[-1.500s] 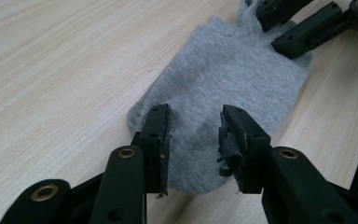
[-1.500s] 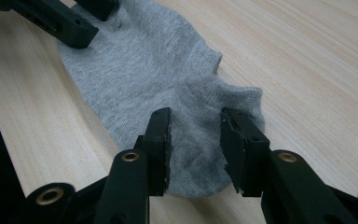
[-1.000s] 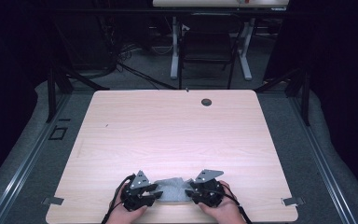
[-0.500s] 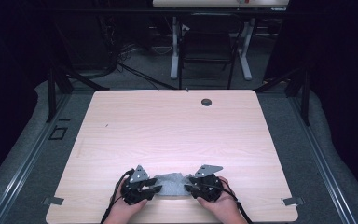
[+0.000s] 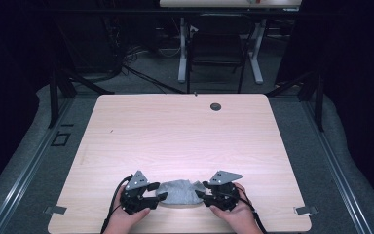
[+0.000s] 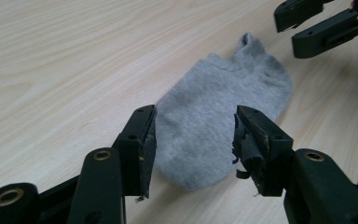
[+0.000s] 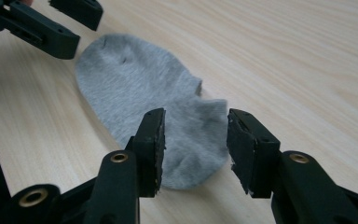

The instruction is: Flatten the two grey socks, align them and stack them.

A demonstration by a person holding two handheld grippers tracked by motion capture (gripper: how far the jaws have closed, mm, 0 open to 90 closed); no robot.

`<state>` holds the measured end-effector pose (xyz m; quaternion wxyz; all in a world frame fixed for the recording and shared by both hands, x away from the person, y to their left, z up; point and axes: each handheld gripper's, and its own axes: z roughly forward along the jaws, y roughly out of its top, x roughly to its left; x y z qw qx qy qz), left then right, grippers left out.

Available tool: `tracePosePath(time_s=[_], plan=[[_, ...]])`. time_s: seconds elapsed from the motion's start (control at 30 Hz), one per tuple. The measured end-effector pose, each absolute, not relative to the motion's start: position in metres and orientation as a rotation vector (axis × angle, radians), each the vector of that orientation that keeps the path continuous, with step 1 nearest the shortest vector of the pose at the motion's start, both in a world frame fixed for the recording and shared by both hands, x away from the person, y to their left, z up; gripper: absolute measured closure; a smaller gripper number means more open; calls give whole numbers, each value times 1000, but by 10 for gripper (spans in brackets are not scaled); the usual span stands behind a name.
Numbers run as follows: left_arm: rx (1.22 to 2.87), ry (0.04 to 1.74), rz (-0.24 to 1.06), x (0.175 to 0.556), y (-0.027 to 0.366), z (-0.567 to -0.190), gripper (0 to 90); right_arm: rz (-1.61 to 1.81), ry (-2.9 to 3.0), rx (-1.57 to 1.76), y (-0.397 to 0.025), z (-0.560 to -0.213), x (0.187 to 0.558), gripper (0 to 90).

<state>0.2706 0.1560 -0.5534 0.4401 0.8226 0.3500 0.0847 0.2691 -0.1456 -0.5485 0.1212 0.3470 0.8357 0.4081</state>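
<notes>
wooden table: grey sock between left gripper and right gripper, jaws apart.

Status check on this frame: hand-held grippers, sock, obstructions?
Left hand-held gripper open, right hand-held gripper open. Grey sock lying on the table between them, ungripped. Nothing in the way.

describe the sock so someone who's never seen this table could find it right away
On the pale wooden table, look at the near edge, where two hands hold black tools. The grey sock lies flat between the open left claw and open right claw. It is the one soft cloth thing there; the small dark hole sits at the far edge.
</notes>
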Motion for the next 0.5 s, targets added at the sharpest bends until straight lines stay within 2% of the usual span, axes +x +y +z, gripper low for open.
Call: tracePosePath(time_s=[0.3, 0.5], plan=[[2018, 954, 284, 280, 185, -556, 477, 1167, 2373, 1083, -168, -548, 273, 552], [1992, 1023, 286, 287, 196, -561, 468, 1157, 2339, 1149, -181, -554, 280, 543]])
